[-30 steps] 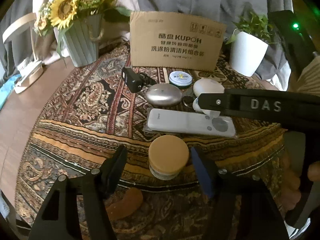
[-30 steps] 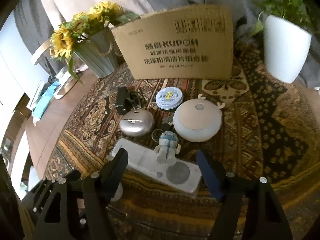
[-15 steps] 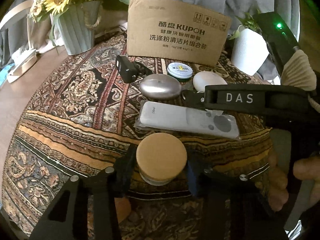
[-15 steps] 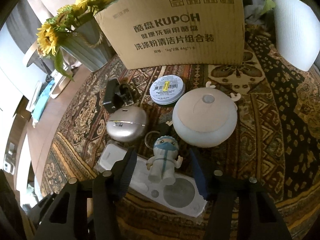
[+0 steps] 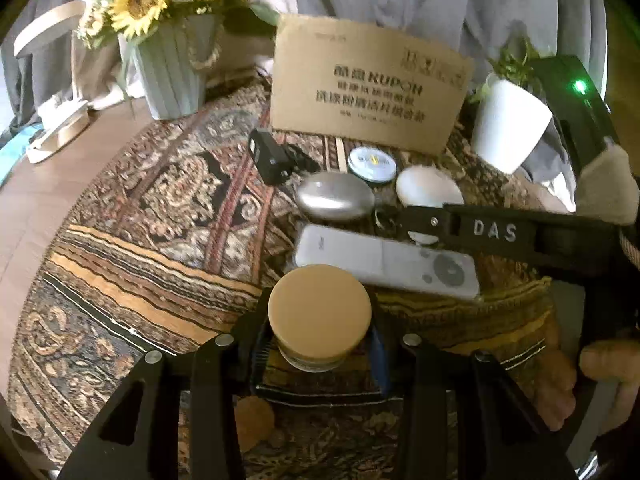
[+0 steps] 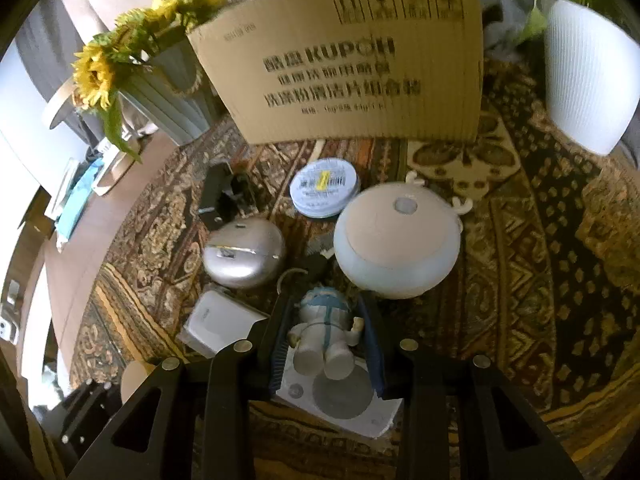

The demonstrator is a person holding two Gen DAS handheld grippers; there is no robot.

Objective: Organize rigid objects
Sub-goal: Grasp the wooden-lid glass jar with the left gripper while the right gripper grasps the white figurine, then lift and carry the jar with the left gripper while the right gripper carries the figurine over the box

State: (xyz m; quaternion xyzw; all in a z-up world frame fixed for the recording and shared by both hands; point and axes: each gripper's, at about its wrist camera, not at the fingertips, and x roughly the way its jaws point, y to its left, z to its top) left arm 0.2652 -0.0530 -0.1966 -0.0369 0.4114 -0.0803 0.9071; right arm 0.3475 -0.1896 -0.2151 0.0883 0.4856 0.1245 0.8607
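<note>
Desk: patterned cloth (image 5: 160, 216) covers it; cardboard box (image 5: 368, 88) stands at the far edge.
Left tongs (image 5: 318, 336): clenched on the cork-lidded jar (image 5: 319, 312) at the near edge.
Right tongs (image 6: 326, 344): just closed, apparently gripping the small astronaut figure (image 6: 324, 332) above the white remote (image 6: 344, 400).

Light: warm and dim, being brightened from the left of both frames.
Blur: printing on the cardboard box (image 6: 352, 60) is being smeared.
Edges: being bent and darkened by fisheye.
</note>
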